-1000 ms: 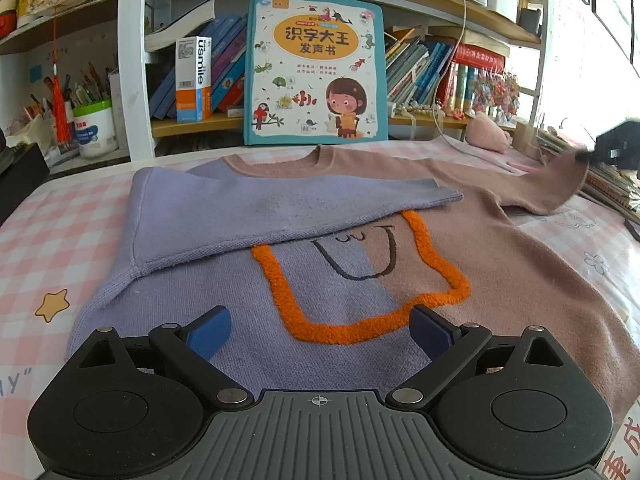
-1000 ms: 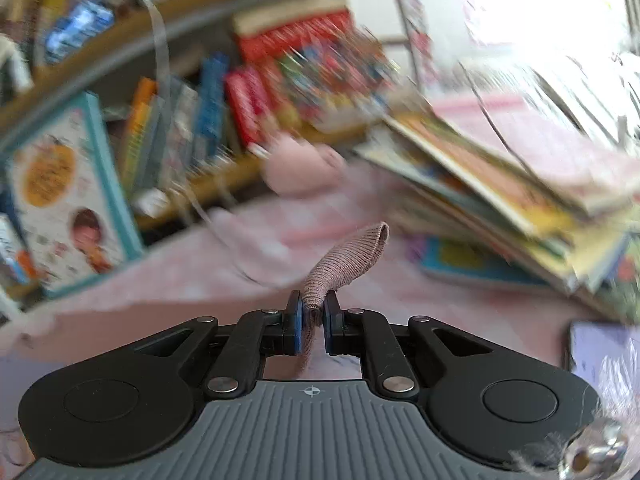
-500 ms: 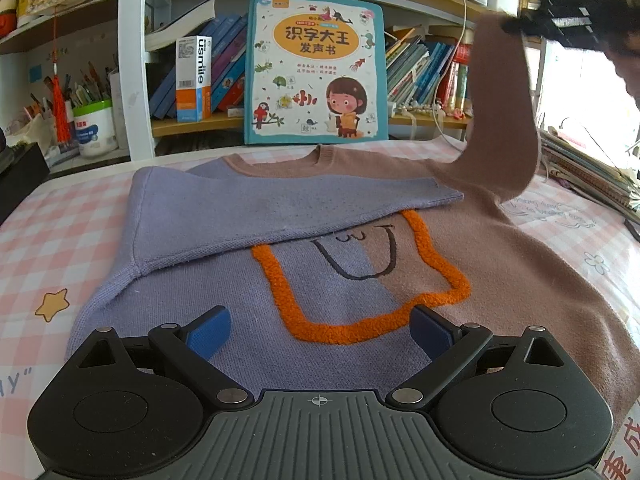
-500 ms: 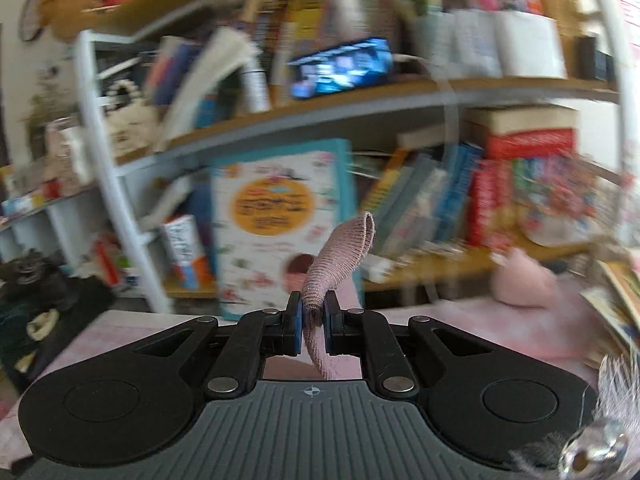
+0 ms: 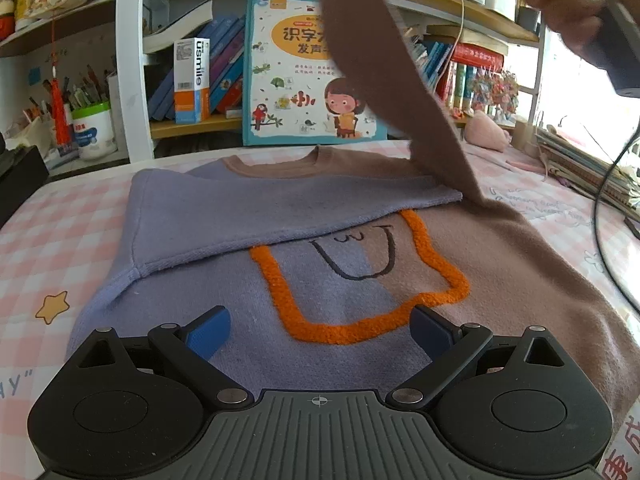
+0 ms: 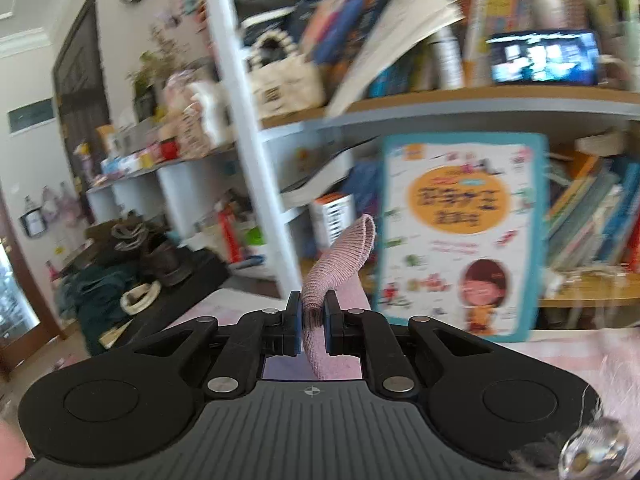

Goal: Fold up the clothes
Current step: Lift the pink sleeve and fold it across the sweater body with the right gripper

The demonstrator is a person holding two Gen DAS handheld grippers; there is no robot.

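Pink-and-white checked tablecloth covers the work surface, cluttered wooden bookshelf behind it, teal-bordered children's picture book propped upright against the shelf. Purple-and-brown knit sweater with an orange fuzzy outline and a smiley face on the chest lies flat, front up, collar toward the shelf. Its purple sleeve is folded across the chest, cuff end reaching just past the top of the orange outline. Brown sleeve is lifted off the cloth, rising from the shoulder up toward the top of the left wrist view, crossing in front of the book. Right gripper: blue pads pressed together on the sleeve's ribbed cuff, cuff loop sticking up above the jaws; background blurred. Hand on that gripper shows at the upper right of the left wrist view. Left gripper: fingers spread wide, nothing between them, low over the sweater's hem area.
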